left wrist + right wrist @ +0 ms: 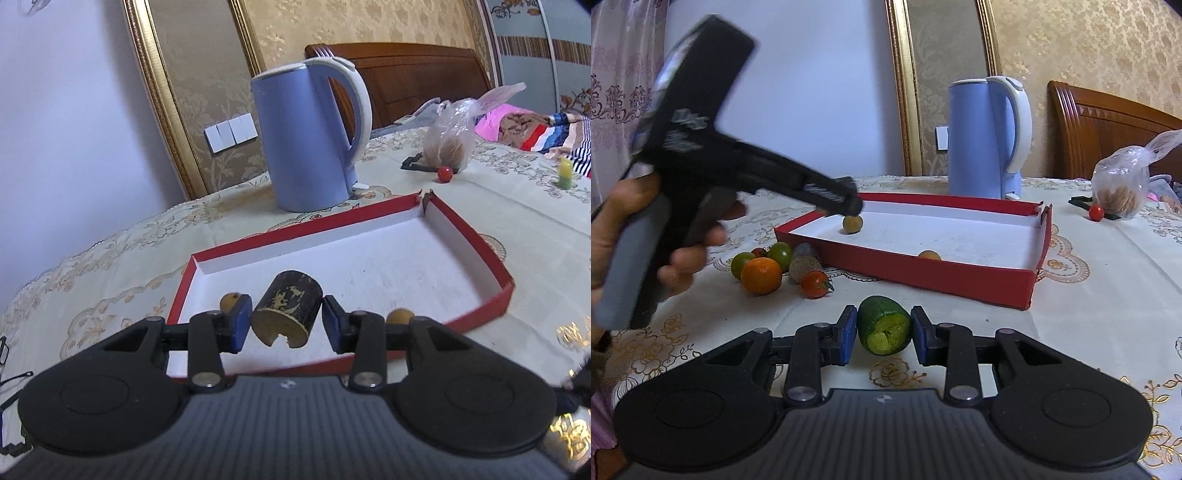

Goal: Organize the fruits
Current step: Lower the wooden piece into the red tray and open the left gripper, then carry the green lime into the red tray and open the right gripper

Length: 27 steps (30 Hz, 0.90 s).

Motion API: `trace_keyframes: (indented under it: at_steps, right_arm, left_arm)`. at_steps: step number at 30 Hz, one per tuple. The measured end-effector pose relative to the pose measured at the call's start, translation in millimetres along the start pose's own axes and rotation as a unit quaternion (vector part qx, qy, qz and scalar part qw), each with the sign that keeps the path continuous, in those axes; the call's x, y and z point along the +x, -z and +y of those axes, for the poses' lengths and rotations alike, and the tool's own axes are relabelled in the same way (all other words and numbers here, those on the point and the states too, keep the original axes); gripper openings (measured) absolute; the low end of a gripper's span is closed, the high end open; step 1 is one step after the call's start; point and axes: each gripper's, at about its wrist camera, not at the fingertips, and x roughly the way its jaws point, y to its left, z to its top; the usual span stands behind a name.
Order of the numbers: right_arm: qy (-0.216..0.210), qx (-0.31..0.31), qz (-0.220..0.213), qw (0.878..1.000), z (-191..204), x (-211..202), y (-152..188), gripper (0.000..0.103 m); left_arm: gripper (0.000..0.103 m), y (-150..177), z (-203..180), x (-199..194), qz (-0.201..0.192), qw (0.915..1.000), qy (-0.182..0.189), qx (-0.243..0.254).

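In the left wrist view my left gripper (pixel 286 322) is open over the near end of the red tray (pixel 476 240); a dark cylindrical piece (pixel 290 308) sits between its pads, with visible gaps on both sides. Two small tan fruits (pixel 229 300) (pixel 399 316) lie in the tray beside the fingers. In the right wrist view my right gripper (pixel 884 334) is open around a green cut fruit (pixel 884 330) on the tablecloth, pads apart from it. The left gripper (pixel 846 205) hangs over the tray (pixel 923 271). An orange (pixel 761 275), green tomatoes (pixel 780 254) and a red tomato (pixel 814 283) lie left of the tray.
A blue kettle (pixel 306 136) stands behind the tray. A plastic bag (pixel 1121 184) with a small red fruit (pixel 1096 212) beside it lies at the far right. A yellow-green item (pixel 565 173) stands on the cloth at far right. A bed headboard (pixel 399 74) is behind.
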Motion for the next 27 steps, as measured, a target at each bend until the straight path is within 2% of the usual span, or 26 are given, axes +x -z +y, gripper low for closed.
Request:
trace_keyframes:
  at_steps: [9,13,17,18,20,22,27]
  right_arm:
    - [0.002,0.003,-0.003,1.000,-3.1,-3.3,0.4,0.031]
    - [0.003,0.004,-0.003,1.000,-4.8,-4.1,0.7,0.031]
    - [0.004,0.007,-0.004,1.000,-7.0,-4.3,1.1,0.031]
    - [0.005,0.007,-0.004,1.000,-6.9,-4.6,1.3,0.031]
    - [0.005,0.008,-0.005,1.000,-6.4,-5.0,1.6,0.031]
    - [0.005,0.008,-0.005,1.000,-5.8,-5.2,1.4,0.031]
    - [0.004,0.008,-0.007,1.000,-3.0,-5.4,0.6,0.031]
  left_arm:
    - [0.040,-25.9,-17.4,47.0,0.029,0.9989,-0.029,0.021]
    - [0.051,-30.7,-20.8,56.6,0.037,0.9979,-0.045,0.027]
    - [0.056,-25.4,-15.0,49.9,0.035,0.9975,-0.060,0.014]
    - [0.058,-23.6,-11.8,46.2,0.034,0.9970,-0.069,0.007]
    - [0.077,-16.8,-2.0,34.2,0.022,0.9961,-0.084,-0.014]
    - [0.087,-6.9,9.0,17.9,0.007,0.9935,-0.107,-0.037]
    - [0.098,29.8,38.5,-26.0,-0.032,0.9817,-0.166,-0.088]
